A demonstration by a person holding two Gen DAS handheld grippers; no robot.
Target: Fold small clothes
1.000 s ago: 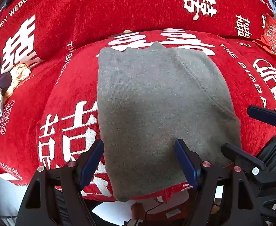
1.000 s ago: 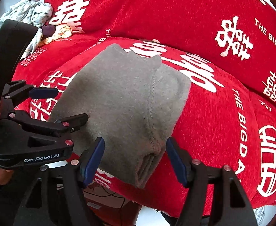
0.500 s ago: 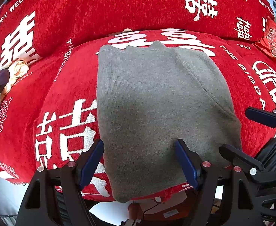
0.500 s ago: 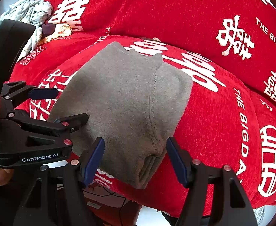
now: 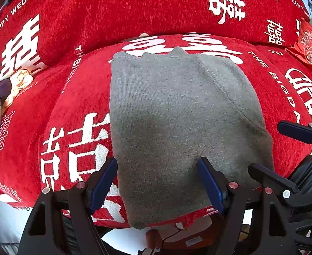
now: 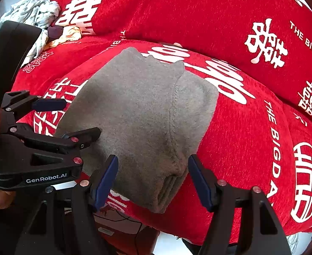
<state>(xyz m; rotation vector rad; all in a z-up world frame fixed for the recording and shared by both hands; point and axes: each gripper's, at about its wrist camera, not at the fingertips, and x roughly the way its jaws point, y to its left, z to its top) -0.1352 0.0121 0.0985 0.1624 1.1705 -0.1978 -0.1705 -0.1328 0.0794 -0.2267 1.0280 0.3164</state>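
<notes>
A grey knit garment [image 5: 177,116] lies folded into a rectangle on the red seat cushion [image 5: 75,97]; it also shows in the right wrist view [image 6: 143,114], with its stacked layers at the near right corner. My left gripper [image 5: 158,180] is open and empty, its jaws hovering over the garment's near edge. My right gripper [image 6: 152,180] is open and empty, straddling the near right corner. The left gripper [image 6: 49,123] shows at the left of the right wrist view, and the right gripper [image 5: 283,148] at the right of the left wrist view.
The red sofa has white wedding lettering and a tall backrest [image 5: 134,10] behind the garment. A pile of crumpled light clothes [image 6: 39,17] lies at the far left. A small red embroidered cushion [image 5: 311,46] sits at the far right. The floor shows below the seat's front edge.
Both grippers stay open over the garment's near edge with only a slight drift. The garment has not moved.
</notes>
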